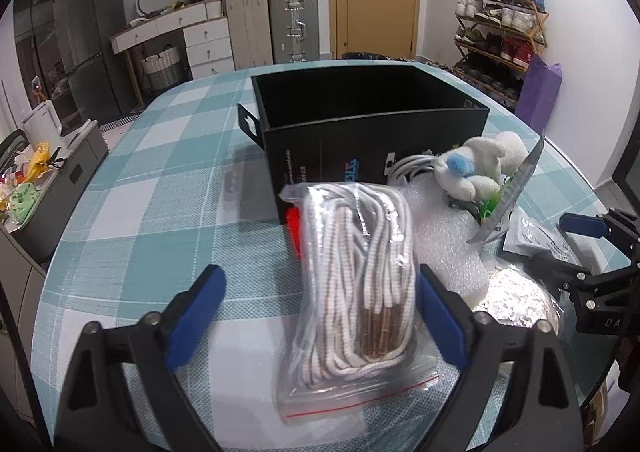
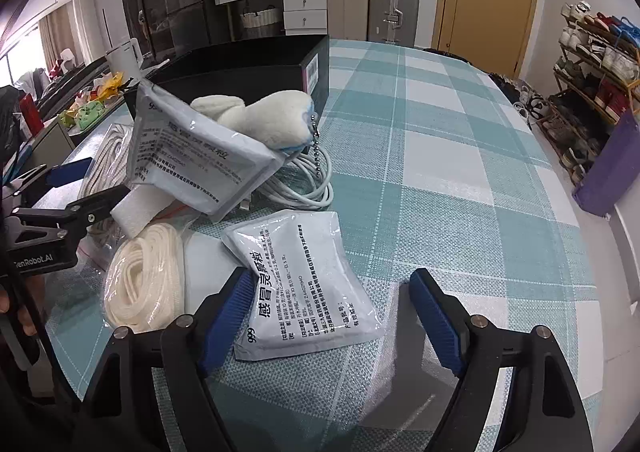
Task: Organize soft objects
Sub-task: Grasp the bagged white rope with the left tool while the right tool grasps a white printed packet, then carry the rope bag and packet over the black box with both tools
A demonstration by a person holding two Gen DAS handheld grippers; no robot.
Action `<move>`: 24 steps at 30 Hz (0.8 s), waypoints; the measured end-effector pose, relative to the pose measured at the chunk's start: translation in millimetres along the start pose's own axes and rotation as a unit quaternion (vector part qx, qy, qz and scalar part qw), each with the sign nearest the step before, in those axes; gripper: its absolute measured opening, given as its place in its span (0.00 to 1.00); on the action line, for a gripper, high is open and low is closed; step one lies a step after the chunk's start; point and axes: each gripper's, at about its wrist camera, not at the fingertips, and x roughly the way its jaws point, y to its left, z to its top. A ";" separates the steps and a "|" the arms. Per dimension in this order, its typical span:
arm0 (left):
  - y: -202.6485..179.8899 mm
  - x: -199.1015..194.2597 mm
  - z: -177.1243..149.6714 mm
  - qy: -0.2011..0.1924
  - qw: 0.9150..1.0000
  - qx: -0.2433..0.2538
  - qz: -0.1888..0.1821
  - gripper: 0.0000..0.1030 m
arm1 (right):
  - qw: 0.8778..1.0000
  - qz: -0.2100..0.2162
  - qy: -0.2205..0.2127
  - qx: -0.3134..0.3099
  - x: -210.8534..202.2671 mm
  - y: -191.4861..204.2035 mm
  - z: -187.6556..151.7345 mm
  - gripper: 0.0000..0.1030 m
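A clear zip bag of white striped laces [image 1: 356, 284] lies on the checked tablecloth between the open jaws of my left gripper [image 1: 320, 308]. Behind it stands an open black box [image 1: 372, 124]. A white plush toy [image 1: 476, 164] lies beside the box on a coiled white cable [image 2: 304, 184]. My right gripper [image 2: 332, 316] is open around a white medicine sachet [image 2: 304, 284] lying flat. A second sachet [image 2: 192, 156] leans against the plush toy [image 2: 272, 116]. A bag of cream cord [image 2: 144, 284] lies to the left of the flat sachet.
White foam padding [image 1: 444, 236] lies beside the lace bag. The checked table [image 2: 460, 172] extends to the right. A purple bag [image 2: 608, 172] and a shoe rack [image 2: 592, 64] stand beyond the table edge. Suitcases [image 1: 272, 24] and a door are at the back.
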 end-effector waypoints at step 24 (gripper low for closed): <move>-2.2 -17.2 -7.5 -0.014 1.000 -0.004 -0.027 0.38 | 0.998 0.029 -0.040 -0.034 -10.5 9.2 -6.0 0.31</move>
